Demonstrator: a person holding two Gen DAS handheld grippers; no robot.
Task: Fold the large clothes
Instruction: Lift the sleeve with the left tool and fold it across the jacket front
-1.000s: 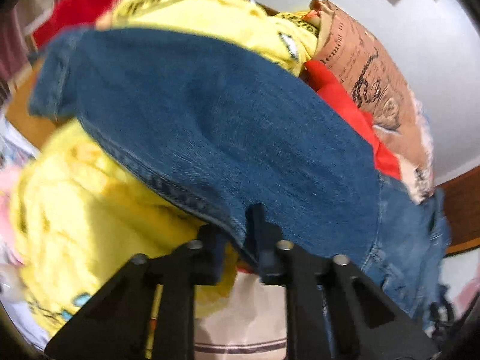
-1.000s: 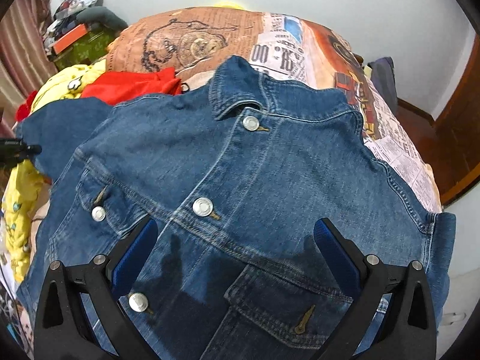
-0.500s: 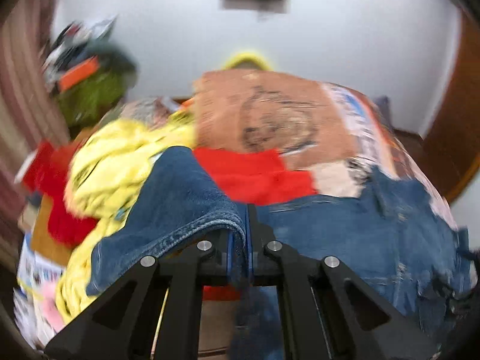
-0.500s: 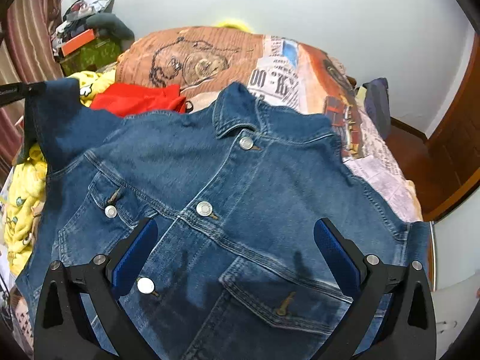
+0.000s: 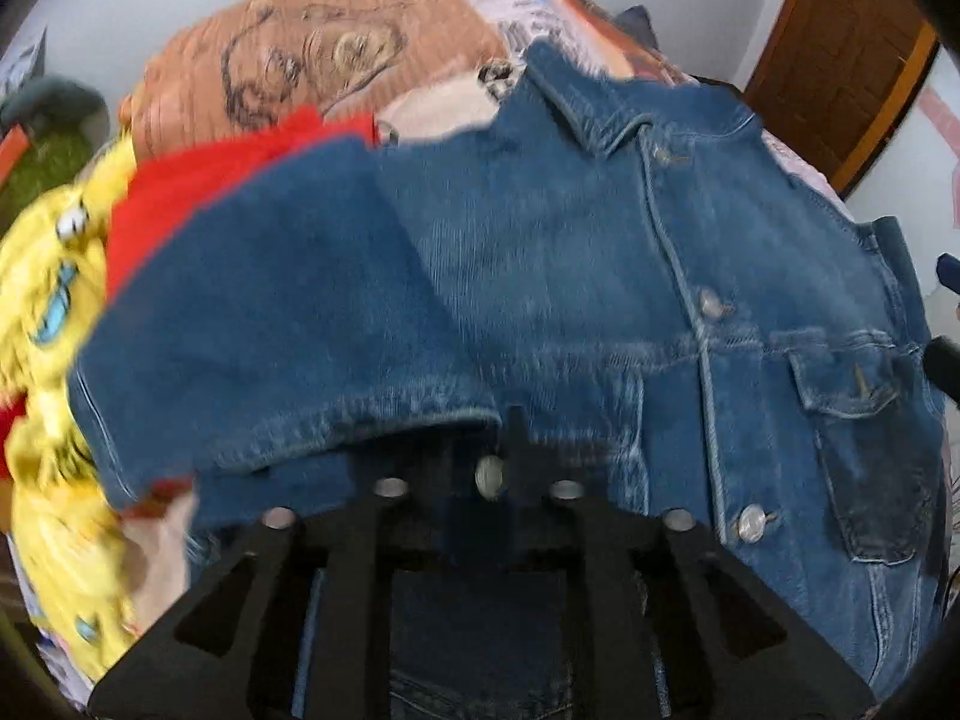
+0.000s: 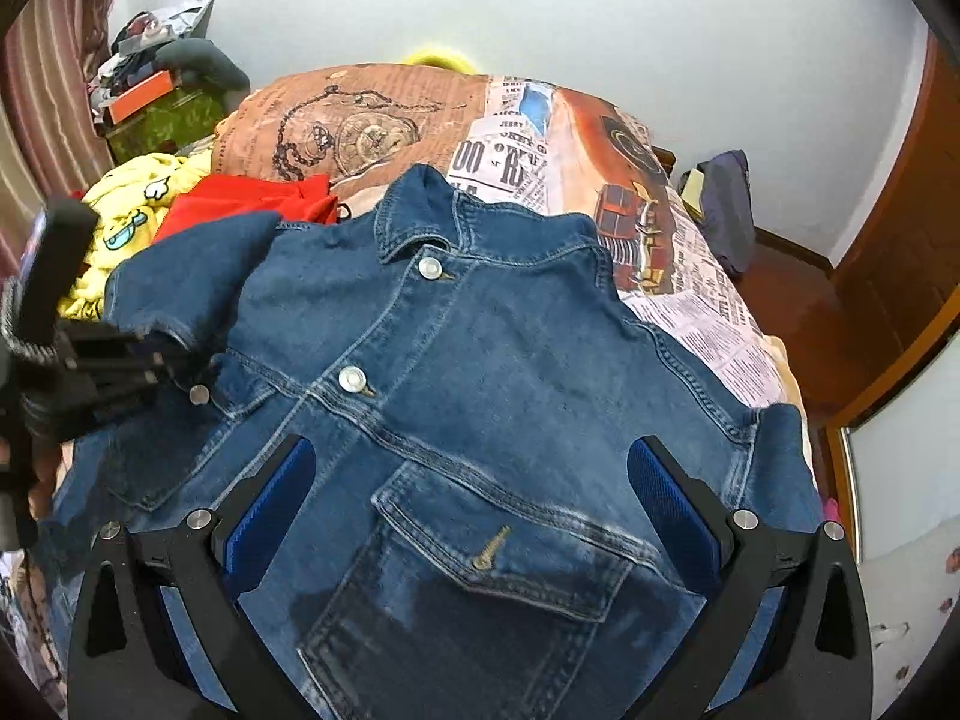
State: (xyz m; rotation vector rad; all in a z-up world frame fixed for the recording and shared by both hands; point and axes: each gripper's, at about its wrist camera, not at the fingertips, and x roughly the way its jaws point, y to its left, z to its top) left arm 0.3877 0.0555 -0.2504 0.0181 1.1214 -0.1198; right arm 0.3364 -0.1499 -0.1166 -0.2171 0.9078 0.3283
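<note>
The right claw [image 6: 471, 516] has two black arms with triangle holes cut in them, round silver screws on top, and bumpy blue pads on the inside. The left claw [image 5: 477, 468] is black too, with the same silver screws and triangle holes.

Denim jacket [image 6: 480, 372] buttoned flat on newsprint bedspread [image 6: 690, 276], right gripper [image 6: 474, 510] jaws wide above.

Bright, even indoor light w/ soft shadows on the denim jacket [image 6: 492, 360]; left wrist view motion-blurred, right wrist view sharp, both w/ fisheye bending and dark vignette corners.
</note>
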